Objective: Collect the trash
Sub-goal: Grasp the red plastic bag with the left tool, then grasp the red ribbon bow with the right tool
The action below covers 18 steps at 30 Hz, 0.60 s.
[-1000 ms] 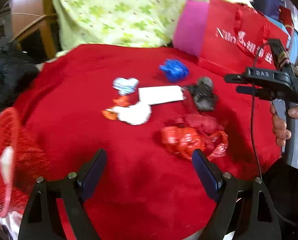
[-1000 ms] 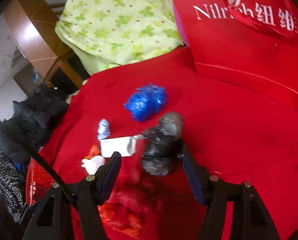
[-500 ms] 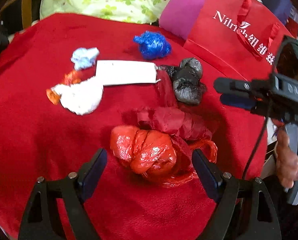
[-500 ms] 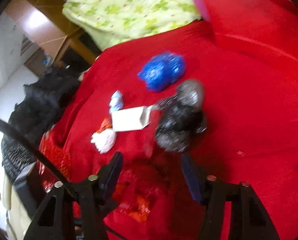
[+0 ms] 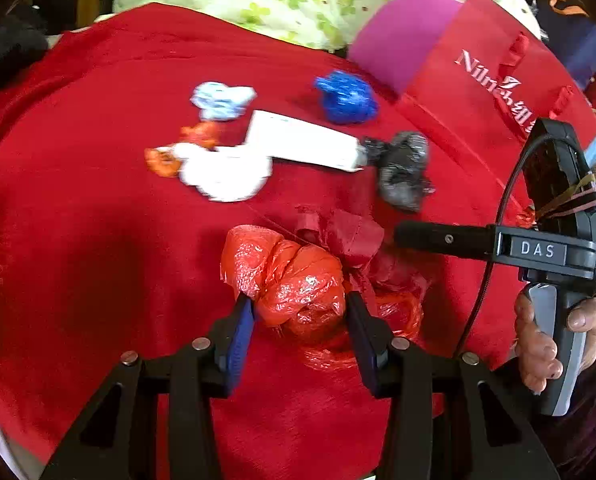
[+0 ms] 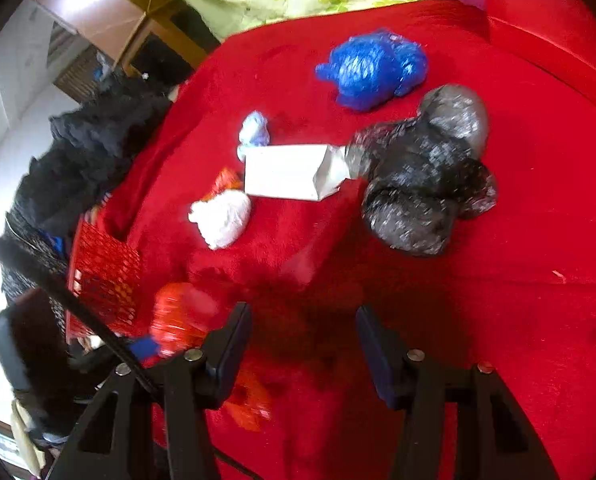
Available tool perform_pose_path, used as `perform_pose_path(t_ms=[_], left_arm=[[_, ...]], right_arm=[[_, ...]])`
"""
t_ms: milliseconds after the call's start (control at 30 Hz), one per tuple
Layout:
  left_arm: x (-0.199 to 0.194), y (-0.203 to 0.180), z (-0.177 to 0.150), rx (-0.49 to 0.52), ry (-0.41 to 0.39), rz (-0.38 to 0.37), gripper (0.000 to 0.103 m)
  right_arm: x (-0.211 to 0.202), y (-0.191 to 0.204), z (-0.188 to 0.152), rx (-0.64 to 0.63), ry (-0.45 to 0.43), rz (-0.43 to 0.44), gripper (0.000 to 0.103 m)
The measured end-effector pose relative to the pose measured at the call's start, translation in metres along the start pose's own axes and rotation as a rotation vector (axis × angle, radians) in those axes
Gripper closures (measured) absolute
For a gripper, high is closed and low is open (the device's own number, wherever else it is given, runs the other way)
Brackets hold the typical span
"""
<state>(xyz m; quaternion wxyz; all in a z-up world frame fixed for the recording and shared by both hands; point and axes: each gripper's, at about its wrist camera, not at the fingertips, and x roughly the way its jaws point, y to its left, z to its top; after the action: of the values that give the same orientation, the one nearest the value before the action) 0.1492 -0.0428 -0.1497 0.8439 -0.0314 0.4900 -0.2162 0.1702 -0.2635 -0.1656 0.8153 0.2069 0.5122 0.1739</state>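
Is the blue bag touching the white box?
No. The blue bag lies apart from the white box, with bare red cloth between them.

Bare cloth (image 5: pixel 77 260) left of red bag (image 5: pixel 289 280)

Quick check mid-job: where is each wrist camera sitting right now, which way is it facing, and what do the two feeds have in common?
Left wrist: rides the left tongs, looking forward and down at the red plastic bag pinched between its pads; the right tongs and the right hand show at the frame's right.
Right wrist: rides the right tongs, open, looking down the red cloth toward the black plastic bag; the left tongs show blurred at lower left.
Shared: blue plastic bag, white box, white wad, black bag.
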Motion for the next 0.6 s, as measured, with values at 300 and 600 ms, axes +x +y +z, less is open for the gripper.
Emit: perform_pose_path(t_ms=[300, 600], left_arm=[[-0.022, 0.047, -0.008, -0.052, -0.007, 0.073, 0.054], [-0.026, 0.059, -0.012, -0.069, -0.017, 0.088, 0.048]], right_arm=[[0.000, 0.024, -0.006, -0.093, -0.018, 0.039, 0.045], [0.027, 0.074, -0.016, -0.234, 0.028, 0.084, 0.045]])
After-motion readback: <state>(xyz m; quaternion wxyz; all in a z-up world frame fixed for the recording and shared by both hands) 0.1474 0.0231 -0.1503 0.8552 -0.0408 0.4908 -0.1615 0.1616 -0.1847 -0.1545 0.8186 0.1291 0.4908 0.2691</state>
